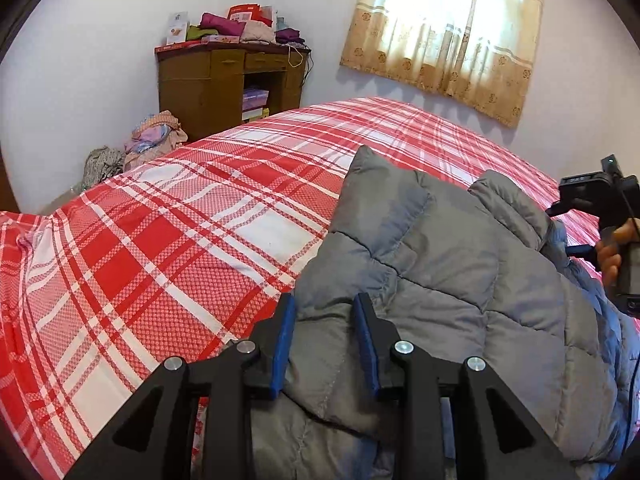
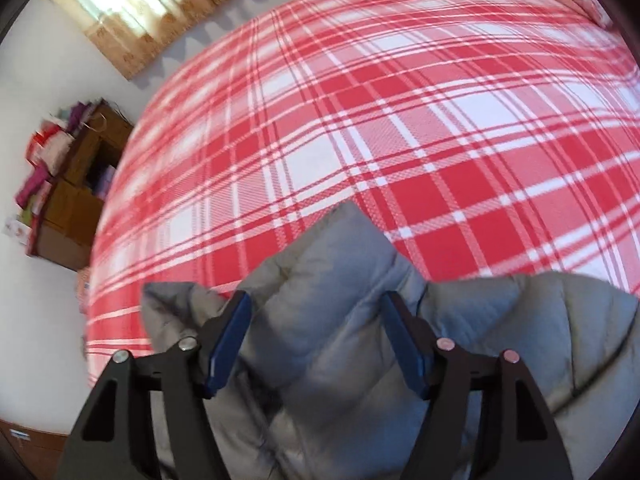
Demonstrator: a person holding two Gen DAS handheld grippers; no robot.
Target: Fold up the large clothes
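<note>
A grey quilted puffer jacket (image 1: 440, 248) lies on a bed with a red and white plaid sheet (image 1: 180, 220). My left gripper (image 1: 326, 308) is open, its blue-padded fingers astride a fold of the jacket near its left edge. The right gripper's body and the hand holding it (image 1: 612, 240) show at the far right of the left wrist view. In the right wrist view, my right gripper (image 2: 316, 304) is wide open over the jacket (image 2: 328, 320), a puffed section between its jaws. The plaid sheet (image 2: 400, 120) stretches beyond it.
A brown wooden cabinet (image 1: 224, 84) piled with folded clothes and boxes stands at the far wall. Heaps of clothes (image 1: 154, 136) lie on the floor beside it. A beige curtain (image 1: 448, 32) covers a bright window. The cabinet also shows in the right wrist view (image 2: 76, 184).
</note>
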